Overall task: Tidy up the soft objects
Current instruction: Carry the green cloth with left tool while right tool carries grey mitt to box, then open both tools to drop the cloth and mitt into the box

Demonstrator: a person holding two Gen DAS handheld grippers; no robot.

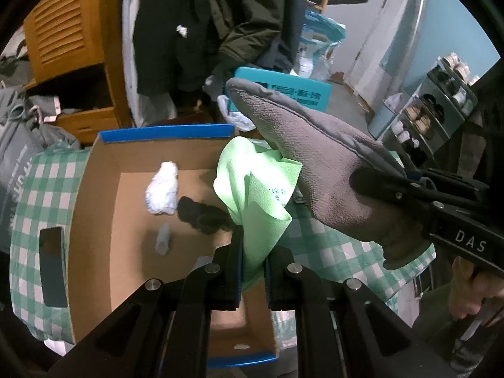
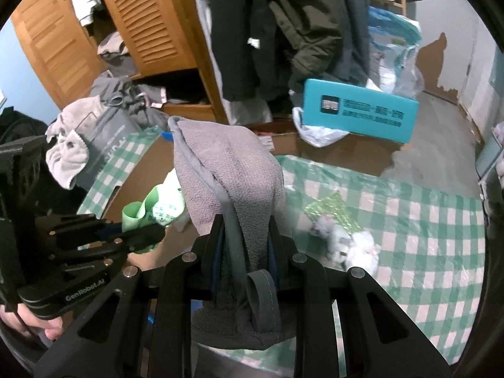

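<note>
Both grippers are clamped on soft things. Left gripper (image 1: 253, 252) pinches a light green cloth (image 1: 258, 186) between its narrowed fingers, holding it above the open cardboard box (image 1: 104, 195) — the cloth fans out upward over the box's right side. Right gripper (image 2: 245, 236) grips a grey oven mitt (image 2: 230, 163) by its cuff end, the mitt's hanging loop (image 2: 263, 302) drooping near the camera; in the left wrist view the mitt (image 1: 315, 157) reaches in from the right, its far end just above the green cloth. Inside the box lie a white crumpled cloth (image 1: 162, 189) and a dark sock-like bundle (image 1: 201, 215). Green-and-white checked sheet (image 2: 409, 220) covers the surface, with a small white fluffy item (image 2: 359, 249) on it to the right.
</note>
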